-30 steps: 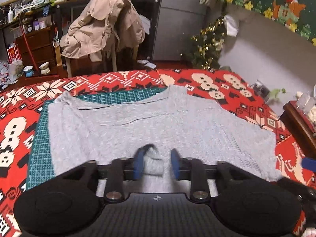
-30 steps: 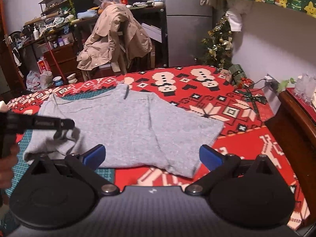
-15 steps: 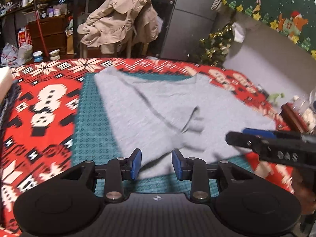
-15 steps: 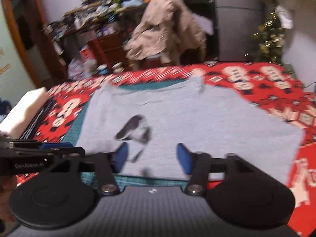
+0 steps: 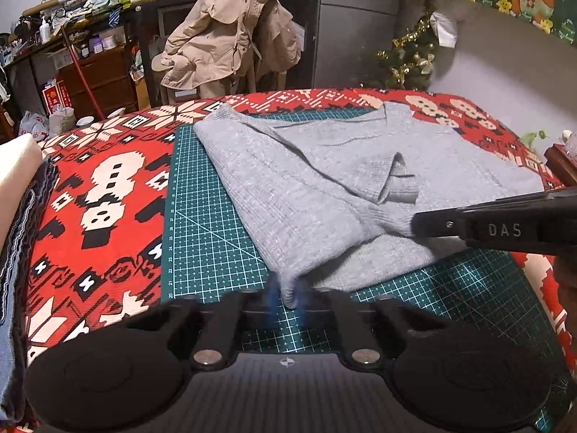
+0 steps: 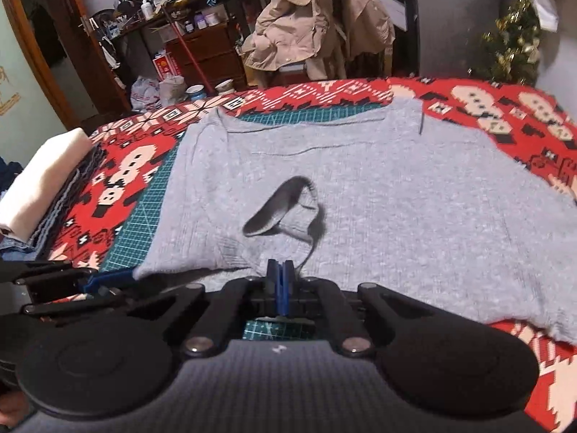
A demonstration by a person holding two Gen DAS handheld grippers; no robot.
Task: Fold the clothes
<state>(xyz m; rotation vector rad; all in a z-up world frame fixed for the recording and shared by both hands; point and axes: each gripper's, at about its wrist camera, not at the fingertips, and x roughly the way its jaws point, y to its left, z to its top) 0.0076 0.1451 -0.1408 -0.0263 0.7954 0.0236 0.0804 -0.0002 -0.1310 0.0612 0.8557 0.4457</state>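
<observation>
A grey knit sweater [image 5: 324, 166] lies on a green cutting mat [image 5: 202, 216], its left sleeve folded over the body with the cuff [image 5: 400, 187] gaping. My left gripper [image 5: 288, 297] is shut on the sweater's near left corner, which rises in a pinched ridge. To its right, my right gripper [image 5: 414, 225] pinches the near hem. In the right wrist view my right gripper [image 6: 279, 276] has its blue fingers pressed together on the edge of the sweater [image 6: 396, 198], below the cuff [image 6: 277, 209]. My left gripper [image 6: 97, 281] shows at the left.
A red patterned blanket [image 5: 101, 195] covers the surface under the mat. A stack of folded cloth [image 6: 39, 187] sits at the left edge. A chair draped with a beige coat [image 5: 223, 36] stands beyond the far edge. A wooden side table [image 5: 562, 158] is at the right.
Both grippers were open half a second ago and have since shut on the sweater's near hem. The left one, which held the sleeve a second ago, has moved back to the near left corner.
</observation>
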